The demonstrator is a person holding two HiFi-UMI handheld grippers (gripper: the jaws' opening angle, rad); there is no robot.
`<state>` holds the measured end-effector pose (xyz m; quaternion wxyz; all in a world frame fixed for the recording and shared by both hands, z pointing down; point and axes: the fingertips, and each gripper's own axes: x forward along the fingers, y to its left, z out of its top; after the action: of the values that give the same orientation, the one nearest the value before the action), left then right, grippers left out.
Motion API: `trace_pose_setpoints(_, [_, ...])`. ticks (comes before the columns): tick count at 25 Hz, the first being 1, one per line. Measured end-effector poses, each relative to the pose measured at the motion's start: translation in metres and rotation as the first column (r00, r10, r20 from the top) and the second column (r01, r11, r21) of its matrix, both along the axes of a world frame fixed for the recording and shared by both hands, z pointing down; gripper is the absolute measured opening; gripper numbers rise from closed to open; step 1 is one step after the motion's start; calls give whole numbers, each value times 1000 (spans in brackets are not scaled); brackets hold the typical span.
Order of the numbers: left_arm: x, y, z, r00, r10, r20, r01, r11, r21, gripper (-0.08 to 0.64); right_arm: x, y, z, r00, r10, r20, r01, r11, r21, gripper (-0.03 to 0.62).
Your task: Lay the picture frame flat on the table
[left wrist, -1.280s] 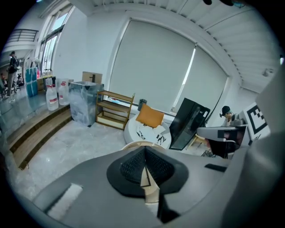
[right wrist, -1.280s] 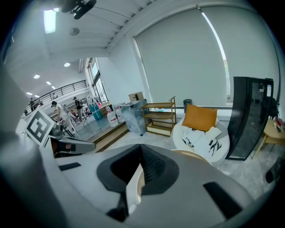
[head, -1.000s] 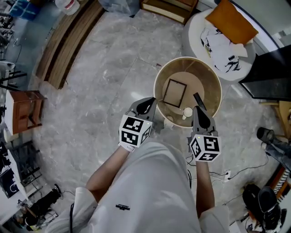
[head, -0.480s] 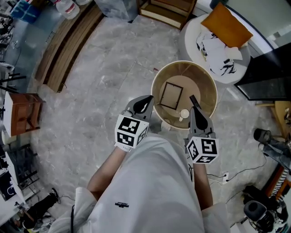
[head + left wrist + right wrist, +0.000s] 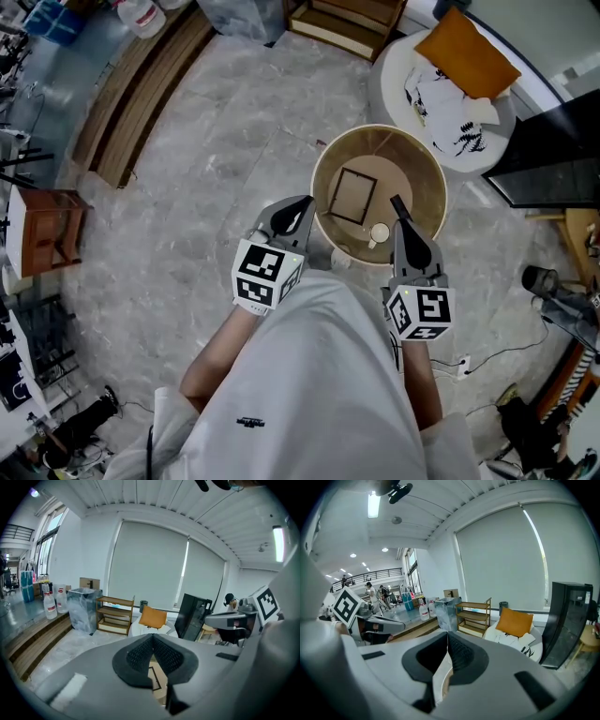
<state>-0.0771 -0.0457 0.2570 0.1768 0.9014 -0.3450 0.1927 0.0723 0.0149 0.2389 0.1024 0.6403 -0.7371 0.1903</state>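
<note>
The floor [image 5: 187, 187] looked like polished grey marble; the round table [image 5: 427, 187] was pale, matt wood; the picture frame [image 5: 353, 195] had a dark matt rim (wood or plastic, unclear).

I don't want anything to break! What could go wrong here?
1. The small white cup stands near the table's near edge, right beside the right claw. A careless swing could knock it off.
2. The frame lies flat, but the table is small. A bump from the left claw might push it toward the rim.
Both claws are shut and empty.
</note>
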Motion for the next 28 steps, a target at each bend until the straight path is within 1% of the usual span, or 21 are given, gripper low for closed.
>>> trace_pose_setpoints(4, [1,4,-3,1000,-3,-8,3,1000,-2,5,0,4,-1,1000,-6,8,6,1000,-1,6])
trace_pose_setpoints(8, [2,10,-1,1000,5,0,-5,1000,-9,5,-2,10,-2,1000,-16,8,16,1000,-4,6])
trace_pose_setpoints(14, [-2,19,-3,1000,-10,-4,10,1000,-14,5,-7,15,2,1000,-19,19,19,1000,-17,6])
trace_pose_setpoints(18, [-7,26,-4,1000,-20,-7,20,1000,-18,5,-17,17,-3,998,-54,-11,54,998,-11,6])
trace_pose_setpoints(21, [-9,33,-2,1000,-25,-8,25,999,-21,5,-20,19,-3,998,-66,-17,65,998,-4,6])
trace_pose_setpoints(28, [-10,39,-2,999,-34,-4,34,999,-32,5,-16,24,2,998,-54,-9,54,998,-21,6])
